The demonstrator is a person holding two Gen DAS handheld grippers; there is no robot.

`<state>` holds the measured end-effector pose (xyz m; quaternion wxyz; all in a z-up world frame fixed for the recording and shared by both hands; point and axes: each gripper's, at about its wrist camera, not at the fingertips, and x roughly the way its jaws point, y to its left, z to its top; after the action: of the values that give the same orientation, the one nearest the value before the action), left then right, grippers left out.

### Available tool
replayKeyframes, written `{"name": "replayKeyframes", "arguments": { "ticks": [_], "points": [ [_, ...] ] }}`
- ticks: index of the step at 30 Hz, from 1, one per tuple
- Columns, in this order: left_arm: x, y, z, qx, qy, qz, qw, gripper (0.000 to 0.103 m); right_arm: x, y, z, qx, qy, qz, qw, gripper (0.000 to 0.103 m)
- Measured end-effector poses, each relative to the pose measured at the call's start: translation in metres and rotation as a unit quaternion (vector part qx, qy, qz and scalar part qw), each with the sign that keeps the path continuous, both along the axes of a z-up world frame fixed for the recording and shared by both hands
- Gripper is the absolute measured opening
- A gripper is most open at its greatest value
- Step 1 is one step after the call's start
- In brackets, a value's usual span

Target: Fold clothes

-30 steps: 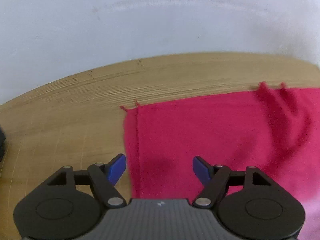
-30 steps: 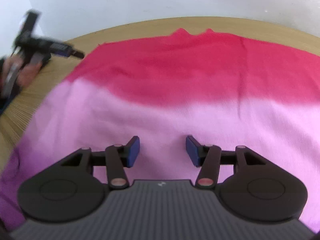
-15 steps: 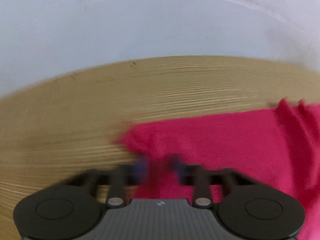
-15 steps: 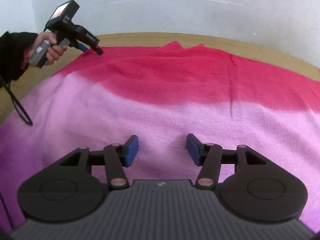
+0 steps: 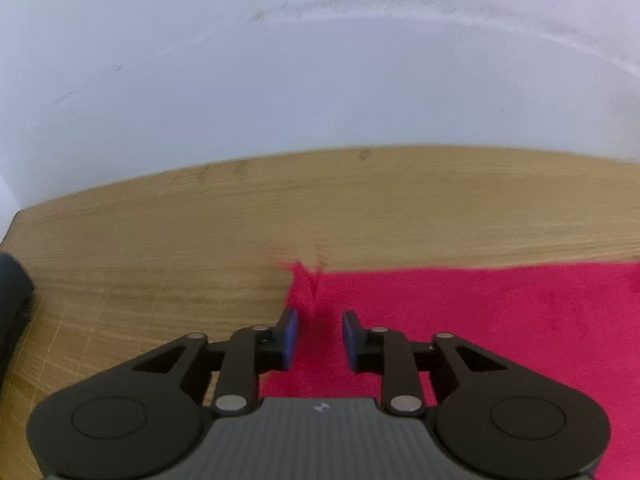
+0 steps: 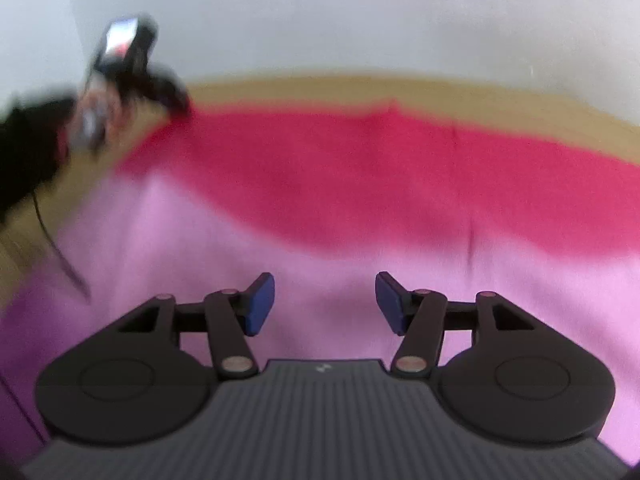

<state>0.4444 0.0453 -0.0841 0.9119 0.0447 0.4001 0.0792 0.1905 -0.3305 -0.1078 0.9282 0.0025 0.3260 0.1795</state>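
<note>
The garment [image 6: 360,200] is crimson fading into pale pink; the table [image 5: 200,240] is light wood-grain, the wall [image 5: 320,80] white.

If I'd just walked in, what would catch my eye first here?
The cloth spread over the wooden table: deep red along its far side, pale pink nearer. Next, the left tongs, blue-tipped and slightly parted over its red corner. The right tongs hang open above the pink part.

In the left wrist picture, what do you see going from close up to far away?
Left tongs → red cloth corner → wooden table → white wall.
</note>
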Motion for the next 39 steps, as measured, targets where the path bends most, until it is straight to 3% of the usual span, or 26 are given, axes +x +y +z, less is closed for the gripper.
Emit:
{"name": "replayKeyframes", "arguments": {
  "ticks": [3, 5, 6, 9, 11, 13, 14, 19, 22, 29, 36, 38, 39],
  "points": [
    [-0.001, -0.019, 0.007, -0.005, -0.008, -0.043, 0.999, 0.039, 0.062, -0.044, 0.003, 0.02, 0.003, -0.071, 0.997, 0.059],
    [0.001, -0.027, 0.009, -0.009, -0.009, -0.067, 0.9977, 0.041, 0.101, -0.078, -0.01, 0.053, 0.041, -0.145, 0.987, 0.06],
    [0.005, -0.025, 0.009, -0.009, -0.007, -0.067, 0.9977, 0.042, 0.114, -0.092, -0.017, 0.065, 0.051, -0.177, 0.981, 0.059],
    [0.022, 0.002, 0.004, -0.014, 0.004, -0.033, 0.9993, 0.042, 0.126, -0.114, -0.04, 0.028, 0.035, -0.245, 0.969, 0.058],
    [0.036, 0.037, -0.004, -0.046, 0.034, -0.025, 0.998, 0.042, 0.122, -0.113, -0.048, -0.01, 0.003, -0.242, 0.97, 0.058],
    [0.04, 0.065, -0.009, -0.053, 0.042, -0.014, 0.9976, 0.042, 0.12, -0.11, -0.053, -0.04, -0.009, -0.235, 0.971, 0.07],
    [0.038, 0.079, -0.009, -0.06, 0.04, -0.007, 0.9973, 0.042, 0.119, -0.108, -0.056, -0.055, -0.016, -0.231, 0.971, 0.071],
    [0.024, 0.122, -0.009, -0.082, 0.036, -0.006, 0.9959, 0.041, 0.118, -0.108, -0.059, -0.051, -0.015, -0.23, 0.972, 0.071],
    [0.013, 0.118, -0.009, -0.042, 0.04, -0.033, 0.9978, 0.041, 0.116, -0.104, -0.062, -0.055, -0.016, -0.23, 0.972, 0.071],
    [0.001, 0.117, -0.031, -0.036, 0.054, -0.082, 0.9945, 0.041, 0.114, -0.106, -0.06, -0.058, -0.016, -0.232, 0.971, 0.071],
    [0.008, 0.13, -0.038, -0.081, 0.046, -0.062, 0.9938, 0.043, 0.115, -0.107, -0.06, -0.06, -0.016, -0.234, 0.97, 0.071],
    [0.005, 0.122, -0.034, -0.055, 0.044, -0.048, 0.9964, 0.053, 0.115, -0.107, -0.06, -0.06, -0.016, -0.234, 0.97, 0.071],
    [0.004, 0.118, -0.032, -0.018, 0.044, -0.026, 0.9985, 0.054, 0.116, -0.107, -0.06, -0.06, -0.016, -0.234, 0.97, 0.071]
  ]
}}
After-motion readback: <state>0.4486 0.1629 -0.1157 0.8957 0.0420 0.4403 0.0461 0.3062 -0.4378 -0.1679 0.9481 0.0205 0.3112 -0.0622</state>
